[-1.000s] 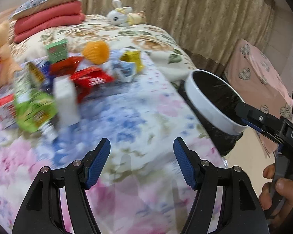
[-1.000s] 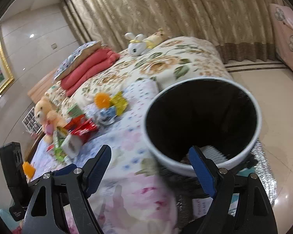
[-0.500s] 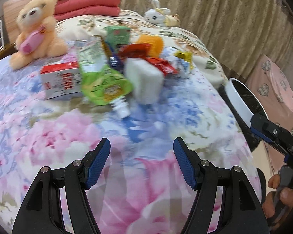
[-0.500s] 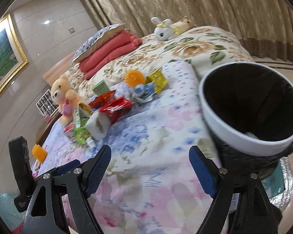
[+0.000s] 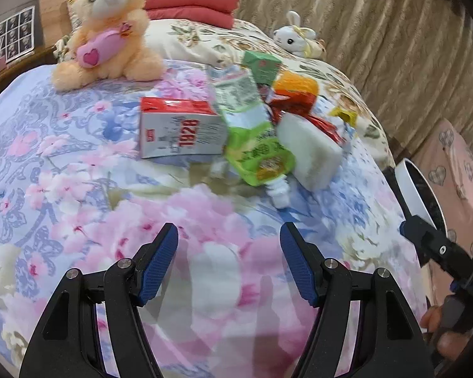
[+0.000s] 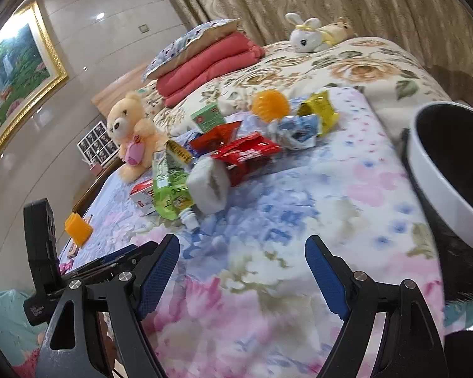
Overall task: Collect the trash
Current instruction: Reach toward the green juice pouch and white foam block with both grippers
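A heap of trash lies on the floral bed: a red and white carton [image 5: 179, 130] [image 6: 143, 195], a green spout pouch [image 5: 255, 145] [image 6: 170, 186], a white block [image 5: 310, 152] [image 6: 208, 186], red wrappers [image 6: 246, 154], a green box [image 5: 261, 64] [image 6: 208, 116], an orange ball [image 6: 270, 104] and a yellow wrapper [image 6: 318, 111]. The white-rimmed bin with a black liner [image 6: 451, 170] [image 5: 416, 189] stands at the bed's right edge. My left gripper [image 5: 229, 264] hangs open above the blanket, short of the heap. My right gripper [image 6: 242, 267] is open too, empty, with the bin to its right.
A teddy bear [image 5: 110, 28] [image 6: 132, 132] sits left of the heap, a toy rabbit [image 5: 294, 36] [image 6: 309, 34] farther back by the curtain. Red folded blankets and a pillow [image 6: 211, 56] lie at the headboard. A pink heart-patterned box [image 5: 451, 154] stands on the floor beyond the bin.
Both views swung left, away from the bin and toward the trash heap, which now lies ahead and nearer. The teddy bear came into view. Both grippers kept the same opening.
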`<state>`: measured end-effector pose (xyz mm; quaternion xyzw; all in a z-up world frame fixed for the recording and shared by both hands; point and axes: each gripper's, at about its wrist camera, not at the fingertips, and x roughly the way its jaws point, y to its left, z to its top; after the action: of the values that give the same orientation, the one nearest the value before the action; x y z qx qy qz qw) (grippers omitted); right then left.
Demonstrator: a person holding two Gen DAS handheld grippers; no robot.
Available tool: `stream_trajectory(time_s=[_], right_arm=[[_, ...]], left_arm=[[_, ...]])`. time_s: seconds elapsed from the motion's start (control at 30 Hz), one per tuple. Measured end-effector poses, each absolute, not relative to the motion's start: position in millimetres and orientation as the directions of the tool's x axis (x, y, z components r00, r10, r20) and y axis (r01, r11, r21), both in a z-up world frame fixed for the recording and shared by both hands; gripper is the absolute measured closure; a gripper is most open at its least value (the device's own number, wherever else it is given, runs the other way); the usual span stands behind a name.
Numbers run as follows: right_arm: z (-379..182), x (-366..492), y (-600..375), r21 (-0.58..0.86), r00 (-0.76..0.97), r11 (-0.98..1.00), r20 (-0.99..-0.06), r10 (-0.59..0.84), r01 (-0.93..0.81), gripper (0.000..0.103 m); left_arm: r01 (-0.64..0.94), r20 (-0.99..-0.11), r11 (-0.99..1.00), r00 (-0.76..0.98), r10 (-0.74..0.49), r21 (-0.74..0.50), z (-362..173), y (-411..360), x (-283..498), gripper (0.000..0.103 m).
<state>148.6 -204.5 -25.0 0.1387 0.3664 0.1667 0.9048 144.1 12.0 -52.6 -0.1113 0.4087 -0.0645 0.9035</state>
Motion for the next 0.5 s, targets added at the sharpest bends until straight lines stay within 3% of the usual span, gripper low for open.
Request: stream_trajectory(time_s=[0.3,0.5], right_arm=[[-29.2,177.0,-174.3,0.378,0.660,0.890,-0.605,0.447,-0.256,0.021],[-35.0,200.5,-160.8,0.362,0.643,0.891,-0.620,0.450,-0.275,0.036]], left_arm=[[0.036,-0.716,0.957,0.656,-0.238,-0.286,-47.4,28.6,168.4,0.035],[0.066,-0.715,0.946,0.639,-0.284,-0.317,-47.8,26.1,184.9,0.035]])
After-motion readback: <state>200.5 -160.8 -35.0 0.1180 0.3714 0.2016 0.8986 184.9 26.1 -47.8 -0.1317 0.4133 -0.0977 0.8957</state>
